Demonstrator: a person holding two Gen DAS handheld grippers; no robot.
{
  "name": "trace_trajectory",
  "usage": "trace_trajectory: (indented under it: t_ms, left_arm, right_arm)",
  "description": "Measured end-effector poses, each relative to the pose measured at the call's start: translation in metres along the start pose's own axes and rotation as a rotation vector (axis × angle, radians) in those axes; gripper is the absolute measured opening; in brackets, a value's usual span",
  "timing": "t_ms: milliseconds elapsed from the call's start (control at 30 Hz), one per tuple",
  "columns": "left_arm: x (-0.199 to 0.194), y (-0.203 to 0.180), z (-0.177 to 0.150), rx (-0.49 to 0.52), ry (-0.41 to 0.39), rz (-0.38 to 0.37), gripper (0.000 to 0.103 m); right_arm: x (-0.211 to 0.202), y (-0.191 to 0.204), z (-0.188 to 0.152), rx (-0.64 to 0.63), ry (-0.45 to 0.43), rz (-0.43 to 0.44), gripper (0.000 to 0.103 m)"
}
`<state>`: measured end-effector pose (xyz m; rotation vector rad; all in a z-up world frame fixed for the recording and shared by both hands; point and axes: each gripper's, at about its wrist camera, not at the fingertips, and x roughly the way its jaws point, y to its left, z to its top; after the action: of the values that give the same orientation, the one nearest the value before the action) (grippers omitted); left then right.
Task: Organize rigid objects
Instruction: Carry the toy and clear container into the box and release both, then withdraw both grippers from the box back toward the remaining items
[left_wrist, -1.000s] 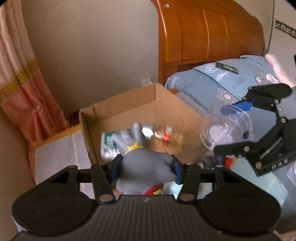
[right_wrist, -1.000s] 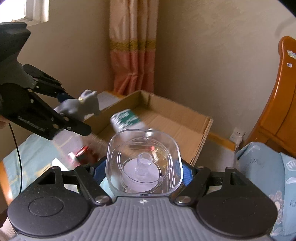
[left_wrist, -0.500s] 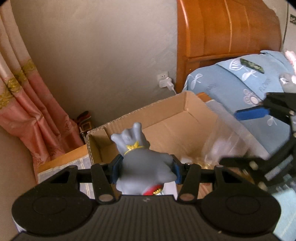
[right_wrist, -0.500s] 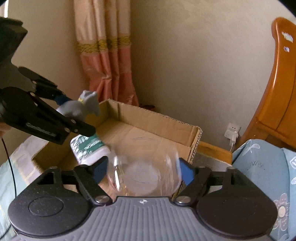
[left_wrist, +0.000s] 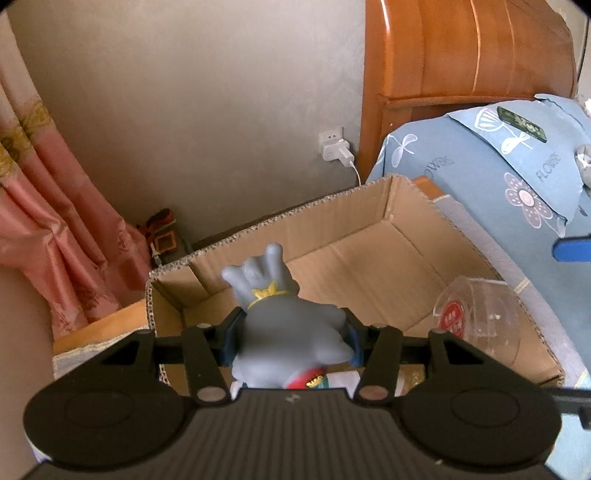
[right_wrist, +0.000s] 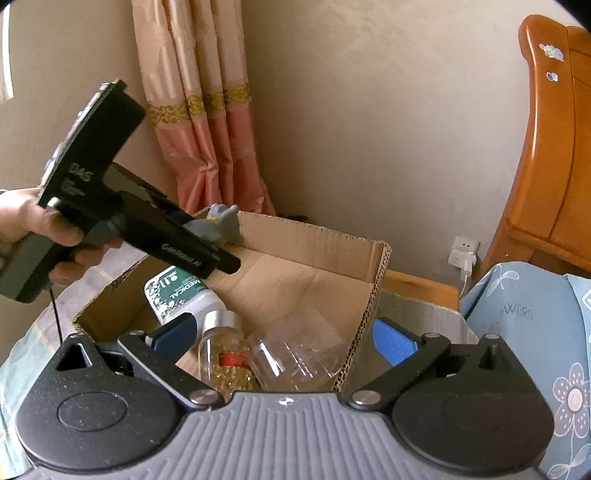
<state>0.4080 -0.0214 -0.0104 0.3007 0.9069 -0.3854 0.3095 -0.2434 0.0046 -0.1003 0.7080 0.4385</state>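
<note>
Two grippers are shown above an open brown cardboard box (left_wrist: 369, 236): a grey rubber figurine (left_wrist: 284, 325) is clamped by the left gripper (left_wrist: 290, 338) for deposit, while a clear plastic cup (right_wrist: 295, 354), at 6 o'clock inside, is left beneath the spread, empty right gripper (right_wrist: 286, 334).

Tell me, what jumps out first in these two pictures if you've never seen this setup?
First, the grey toy figure with a yellow collar, clamped in the left gripper above the open cardboard box. Next, the right gripper standing wide open over the box's near end, with a clear plastic container lying on its side inside. Beside it lie a gold-filled bottle and a green-and-white bottle.
</note>
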Motion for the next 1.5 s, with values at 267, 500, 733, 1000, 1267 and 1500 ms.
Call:
trace_trajectory:
  t_ms: [267,500,733,1000,1267,1500]
  left_arm:
    - [-0.022,0.005,0.006,-0.045,-0.077,0.041,0.097]
    - [-0.048,0.003,-0.001,-0.037,-0.090,0.054,0.097]
    - [-0.086,-0.002,-0.016,-0.041,-0.114,0.070,0.097]
    - [-0.137,-0.009,-0.055,-0.070,-0.172,0.063,0.099]
    - [-0.165,-0.025,-0.115,-0.125,-0.208,0.051,0.100]
    - [-0.178,-0.042,-0.160,-0.135,-0.188,0.059,0.100]
  right_arm:
    - [-0.014,0.009,-0.008,-0.024,0.016,-0.005,0.103]
    - [-0.032,0.018,-0.013,-0.033,0.015,-0.017,0.103]
    - [-0.059,0.032,-0.022,-0.041,-0.002,-0.032,0.103]
    - [-0.077,0.044,-0.054,-0.033,-0.008,-0.063,0.103]
    - [-0.057,0.051,-0.119,0.022,0.080,-0.137,0.103]
    - [-0.037,0.053,-0.164,0.095,0.150,-0.175,0.103]
